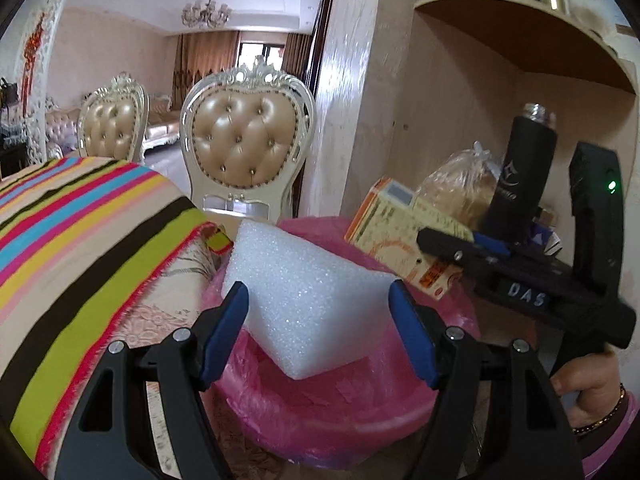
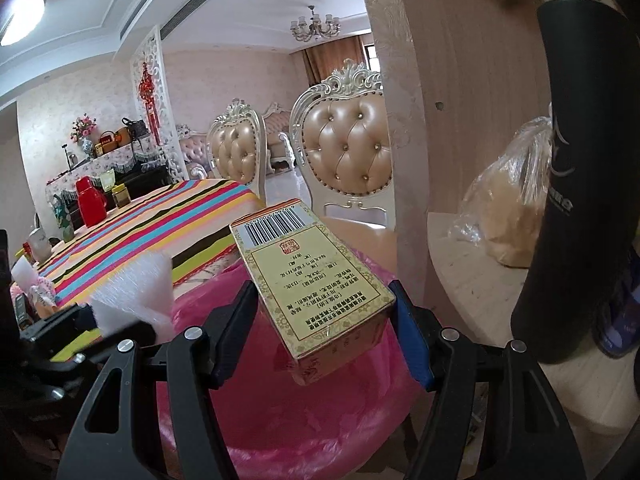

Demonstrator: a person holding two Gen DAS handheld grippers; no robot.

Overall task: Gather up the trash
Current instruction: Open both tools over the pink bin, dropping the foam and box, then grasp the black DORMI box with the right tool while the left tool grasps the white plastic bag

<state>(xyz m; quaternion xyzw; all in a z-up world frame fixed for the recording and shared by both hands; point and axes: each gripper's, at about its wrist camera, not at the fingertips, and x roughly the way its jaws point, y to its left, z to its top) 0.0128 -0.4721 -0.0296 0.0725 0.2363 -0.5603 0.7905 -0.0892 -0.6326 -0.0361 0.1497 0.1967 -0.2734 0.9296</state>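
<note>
Two grippers held above one round bin lined with a pink plastic bag, each with a piece of trash. Left gripper pinching a white foam block with a wedge-like shape, blue pads pressed against its two sides, block hanging over the bin's open mouth, close to the rim on the table side. Right gripper clamped on a yellowish printed cardboard box with a barcode on its end, blue-padded fingers squeezing its long sides, box tilted upward and away, likewise over the pink liner. Inside the bin, only crumpled pink plastic visible; bottom hidden by the foam and the box. Bin standing just beside the corner of a table under a cloth of many-coloured stripes, between that corner and a pale wooden shelf unit. On the lower shelf, near its rounded front edge, a tall black insulated flask with a steel rim upright, and behind it a clear plastic bag with tan contents. On the upper shelf, jars partly cut off by the frame. Two cream tufted chairs with carved white frames beyond the table. At the lower right of the left wrist view, a hand with a beaded bracelet gripping the other tool's handle.
</note>
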